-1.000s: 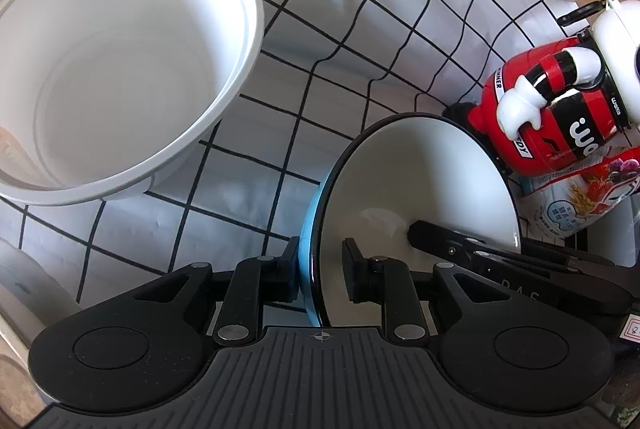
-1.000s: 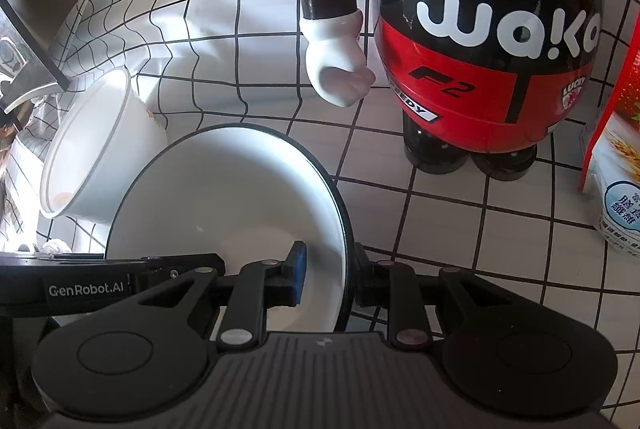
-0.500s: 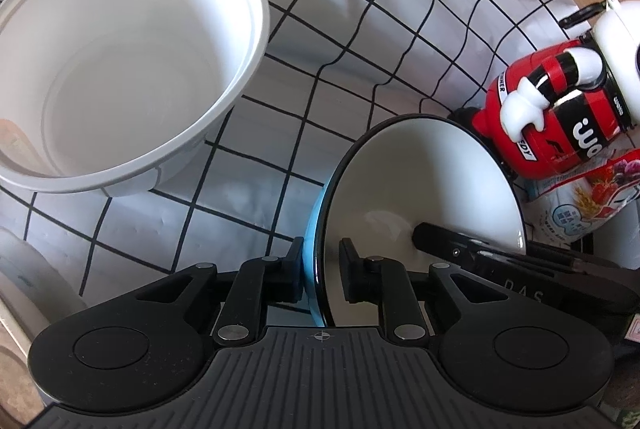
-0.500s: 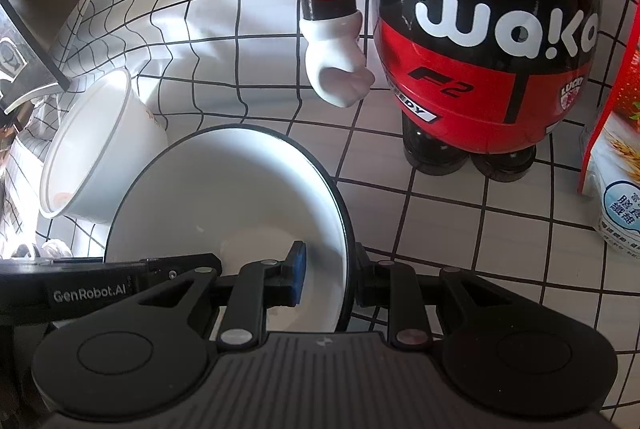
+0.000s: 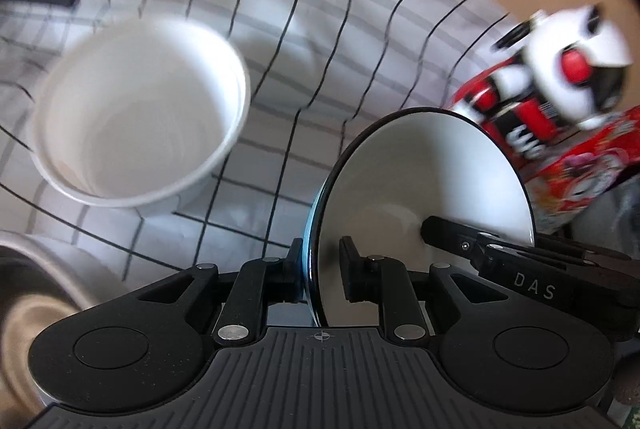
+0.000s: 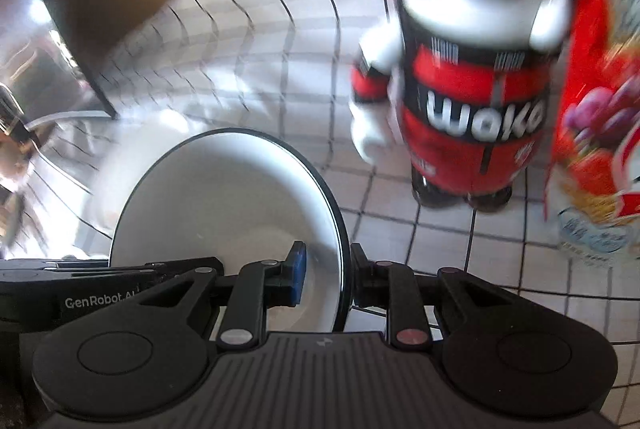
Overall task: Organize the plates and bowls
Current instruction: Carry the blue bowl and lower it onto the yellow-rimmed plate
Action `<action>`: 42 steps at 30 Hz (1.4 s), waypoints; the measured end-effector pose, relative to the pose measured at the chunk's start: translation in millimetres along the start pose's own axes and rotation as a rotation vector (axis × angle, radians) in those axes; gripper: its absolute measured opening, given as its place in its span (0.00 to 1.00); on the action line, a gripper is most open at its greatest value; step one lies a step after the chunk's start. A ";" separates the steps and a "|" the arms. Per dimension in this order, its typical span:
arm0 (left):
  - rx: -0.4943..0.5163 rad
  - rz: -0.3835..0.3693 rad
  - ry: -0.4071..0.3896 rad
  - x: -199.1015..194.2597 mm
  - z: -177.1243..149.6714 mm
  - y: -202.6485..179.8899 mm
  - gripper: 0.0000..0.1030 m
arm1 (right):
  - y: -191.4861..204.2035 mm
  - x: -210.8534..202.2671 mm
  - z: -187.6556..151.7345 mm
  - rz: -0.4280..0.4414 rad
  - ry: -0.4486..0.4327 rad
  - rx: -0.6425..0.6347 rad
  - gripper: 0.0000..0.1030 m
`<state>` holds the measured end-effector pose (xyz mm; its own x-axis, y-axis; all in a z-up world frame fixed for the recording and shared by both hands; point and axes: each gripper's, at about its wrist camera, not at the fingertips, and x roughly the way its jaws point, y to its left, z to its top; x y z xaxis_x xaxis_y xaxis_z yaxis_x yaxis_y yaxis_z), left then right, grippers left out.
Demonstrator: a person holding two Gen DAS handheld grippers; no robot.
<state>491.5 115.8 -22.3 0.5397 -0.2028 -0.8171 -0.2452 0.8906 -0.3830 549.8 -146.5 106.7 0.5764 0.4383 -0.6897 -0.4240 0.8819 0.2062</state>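
The left tool (image 5: 319, 265) and right tool (image 6: 329, 273) each clamp opposite rims of the bowl (image 5: 432, 185). A white tub (image 5: 136, 125) sits at left on the checked worktop (image 5: 320, 41).

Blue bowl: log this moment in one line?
blue bowl: held by rim, both sides | left hand-held gripper: shut on rim | right hand-held gripper: shut on rim | white bowl: on cloth

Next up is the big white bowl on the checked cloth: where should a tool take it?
Take the white bowl by its rim, from above, one finger inside and one outside. It sits upright, mouth open, and its wall looks thin; the body is probably too wide to span.
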 end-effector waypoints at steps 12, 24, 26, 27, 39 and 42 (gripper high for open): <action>0.117 -0.082 -0.055 -105.1 -20.5 -32.7 0.21 | 43.0 -115.4 -26.7 -0.048 -0.184 -0.019 0.22; 0.197 -0.173 0.125 -79.2 -79.6 -49.9 0.21 | 16.8 -128.2 -100.0 -0.141 -0.103 0.046 0.22; 0.188 -0.166 0.151 -69.1 -85.6 -46.4 0.21 | 10.5 -115.5 -109.9 -0.135 -0.062 0.068 0.22; 0.187 -0.159 0.163 -64.9 -89.0 -44.8 0.21 | 8.6 -111.5 -113.9 -0.132 -0.048 0.075 0.22; 0.164 -0.089 0.266 -30.7 -106.2 -26.1 0.20 | -1.4 -70.4 -143.1 -0.098 0.058 0.141 0.22; 0.167 -0.088 0.271 -27.5 -106.5 -27.3 0.20 | -5.8 -66.1 -144.6 -0.095 0.073 0.159 0.22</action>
<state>397.6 53.6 -35.2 0.3137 -0.3625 -0.8776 -0.0601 0.9148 -0.3993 413.2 -205.7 50.7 0.5535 0.3431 -0.7589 -0.2510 0.9376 0.2408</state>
